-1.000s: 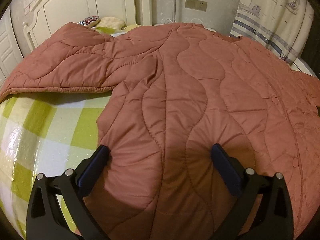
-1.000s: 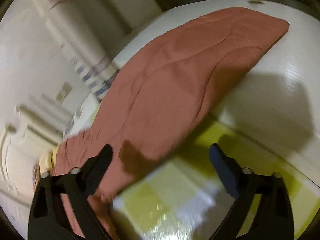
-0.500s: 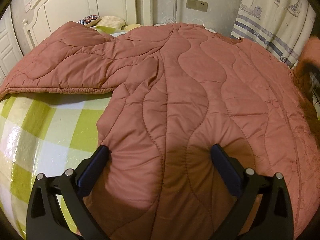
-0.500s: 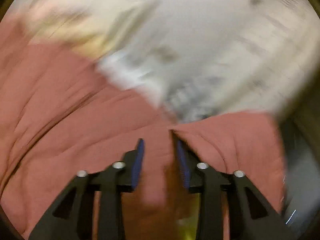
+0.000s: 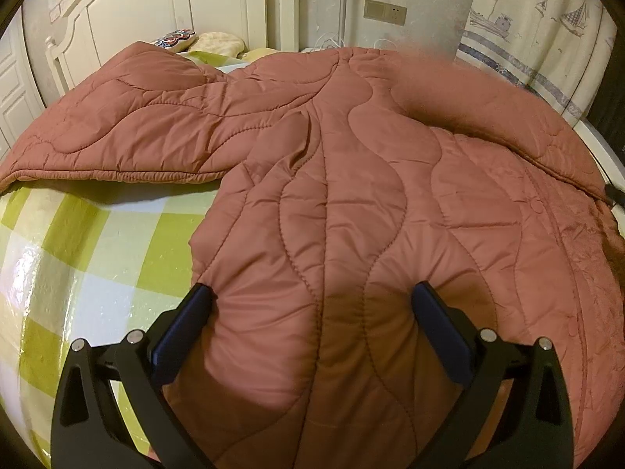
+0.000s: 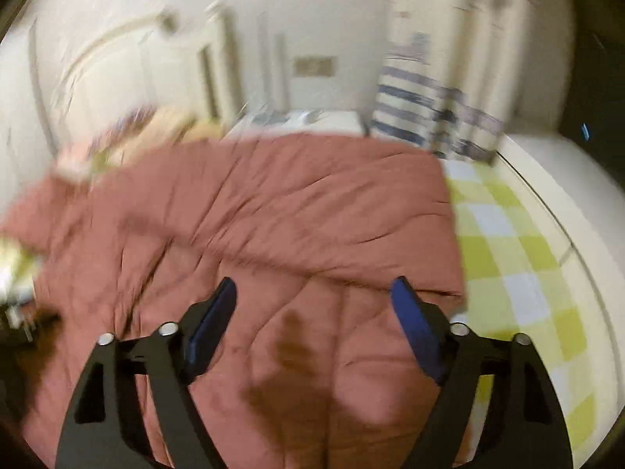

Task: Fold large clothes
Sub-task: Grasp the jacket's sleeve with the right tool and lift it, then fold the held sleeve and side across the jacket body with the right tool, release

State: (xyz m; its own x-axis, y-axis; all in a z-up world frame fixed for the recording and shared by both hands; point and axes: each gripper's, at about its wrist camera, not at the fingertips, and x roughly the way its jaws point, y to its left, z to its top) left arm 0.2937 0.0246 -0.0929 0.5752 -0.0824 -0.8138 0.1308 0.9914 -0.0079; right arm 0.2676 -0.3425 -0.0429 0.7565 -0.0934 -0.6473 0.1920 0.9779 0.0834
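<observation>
Jacket (image 5: 351, 203) beneath both splayed tongs (image 5: 312, 312)

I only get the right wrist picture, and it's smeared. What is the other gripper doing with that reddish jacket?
Observer: The left gripper is open, its fingertips denting the quilted jacket near its lower edge, pinching nothing.
Operator: Where's the sleeve on the left?
Observer: That sleeve lies spread sideways over the green-checked sheet.
Operator: And the pale blob by the headboard?
Observer: A cream pillow, with a patterned cushion beside it.
</observation>
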